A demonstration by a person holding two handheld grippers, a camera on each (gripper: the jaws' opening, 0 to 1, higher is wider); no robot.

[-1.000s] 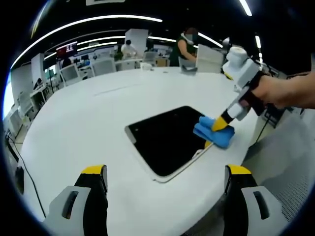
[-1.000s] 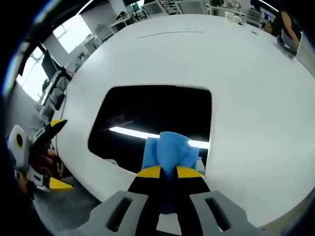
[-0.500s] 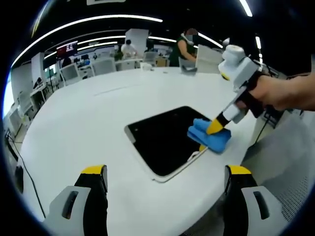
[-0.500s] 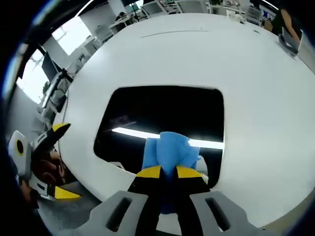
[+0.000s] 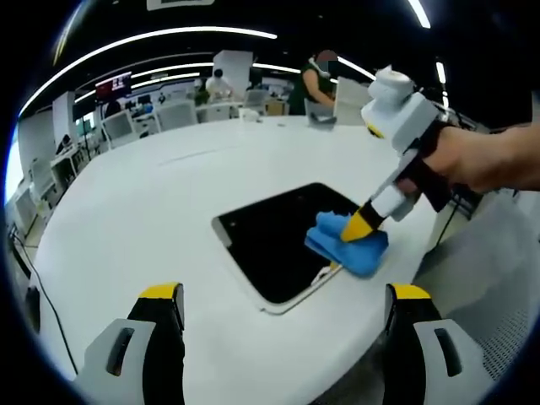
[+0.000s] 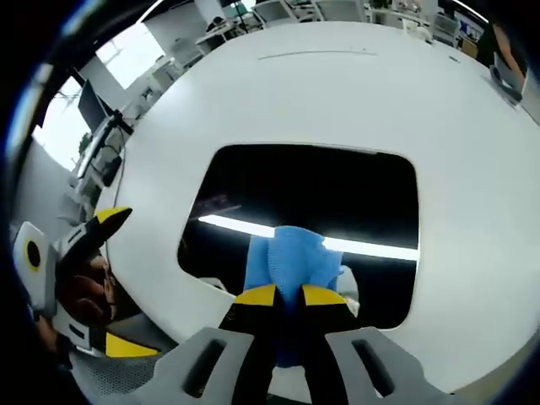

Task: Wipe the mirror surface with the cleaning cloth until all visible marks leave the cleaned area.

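- Mirror point(image 5: 283, 239) lies flat on the round white table point(image 5: 135, 228), near the table's edge on my side; its glass reads dark and, in the right gripper view point(image 6: 312, 198), reflects a bright strip of ceiling light.
- My right gripper point(image 6: 288, 297) has its yellow-tipped jaws drawn close together, pinched on the blue cleaning cloth point(image 6: 291, 260), which bunches out ahead of the tips.
- In the left gripper view, that right gripper point(image 5: 359, 226) comes in from the right side, held in my hand point(image 5: 485, 160), angled down so the cloth point(image 5: 346, 245) presses on the mirror's corner nearest that side, part of the cloth hanging past the white rim onto the table.
- My left gripper point(image 5: 283, 295) hovers back from the mirror over the near edge of the table, jaws spread wide apart, nothing between them.
- In the right gripper view, my left gripper point(image 6: 101, 283) sits off the table's edge at the left, its yellow tips apart.
- Behind the table, I see office desks and chairs point(image 5: 169, 110), and a person point(image 5: 314, 80) standing at the far side.
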